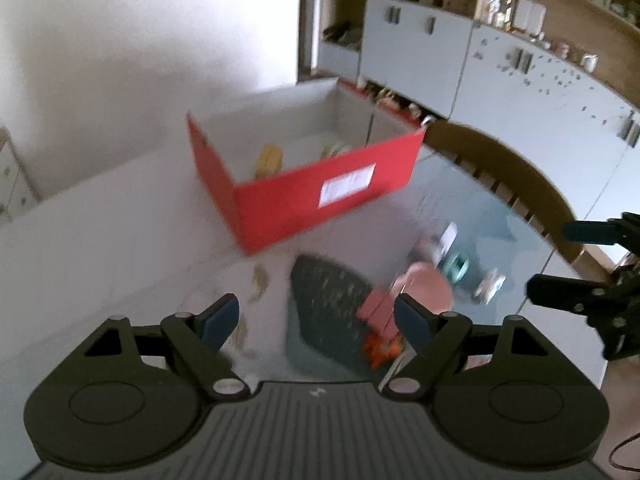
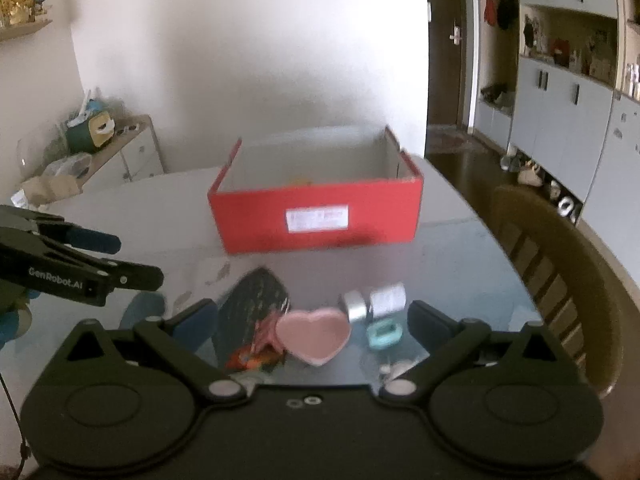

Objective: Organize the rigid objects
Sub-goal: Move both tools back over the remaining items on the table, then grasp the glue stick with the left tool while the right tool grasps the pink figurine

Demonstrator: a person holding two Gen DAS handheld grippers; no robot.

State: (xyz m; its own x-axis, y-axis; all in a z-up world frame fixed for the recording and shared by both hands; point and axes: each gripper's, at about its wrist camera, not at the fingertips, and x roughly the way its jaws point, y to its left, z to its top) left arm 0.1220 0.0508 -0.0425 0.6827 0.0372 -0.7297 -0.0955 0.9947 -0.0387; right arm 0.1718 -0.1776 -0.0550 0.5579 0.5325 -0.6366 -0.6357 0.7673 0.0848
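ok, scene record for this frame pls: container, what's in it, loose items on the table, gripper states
container: red box, open top, white label on its near side, on the table
contents: a yellow item inside; the rest is too blurred to tell
loose items: pink heart-shaped dish, dark patterned piece, teal item, silver roll
left gripper: open, nothing held
right gripper: open, heart dish lies between its fingers, not gripped

"GenRobot.AI" in white on the left gripper (image 2: 132, 260); white label (image 2: 317, 219) on the red box (image 2: 260, 220) unreadable.
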